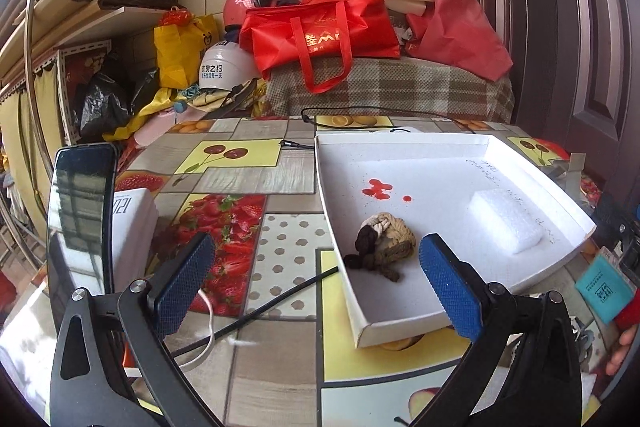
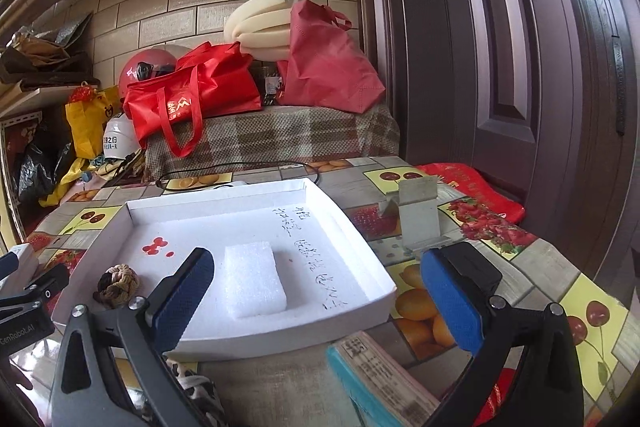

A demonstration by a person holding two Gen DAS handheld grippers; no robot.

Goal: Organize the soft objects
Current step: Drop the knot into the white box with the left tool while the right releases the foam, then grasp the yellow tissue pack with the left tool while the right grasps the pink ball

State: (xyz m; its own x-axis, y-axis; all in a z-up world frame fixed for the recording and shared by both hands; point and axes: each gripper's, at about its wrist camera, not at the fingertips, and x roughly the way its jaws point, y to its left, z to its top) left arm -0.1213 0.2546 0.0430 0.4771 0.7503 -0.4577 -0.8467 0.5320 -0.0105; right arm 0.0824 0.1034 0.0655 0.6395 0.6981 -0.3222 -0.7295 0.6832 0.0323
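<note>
Tray: white cardboard tray (image 2: 360, 291) sits on the fruit-print tablecloth (image 1: 240, 223), a few red spots and some handwriting on its floor.

Rope knot: the knotted rope ball (image 1: 382, 245) is lying inside the tray near the front-left corner — looks like it's already where it belongs.

Foam: white foam block (image 2: 254, 279) is also in the tray, toward the right side, well apart from the knot.

Left gripper: left gripper (image 1: 316, 283) hangs over the tray's near-left edge, blue pads spread wide, nothing between them.

Right gripper: right gripper (image 2: 316, 301) is the same story — spread wide and empty, hovering at the tray's front edge.

Leftovers: a spotted black-and-white cloth thing (image 2: 196, 391) peeks out just below the right gripper, mostly hidden, so I can't tell what it is. There's a teal-edged booklet (image 2: 380, 379) beside it.

What could go wrong: my guess is the spotted thing is next. Going for it low and close could nudge the light tray and slide the knot and foam around. The cables (image 1: 256, 311) by the left gripper could snag a finger too.
</note>
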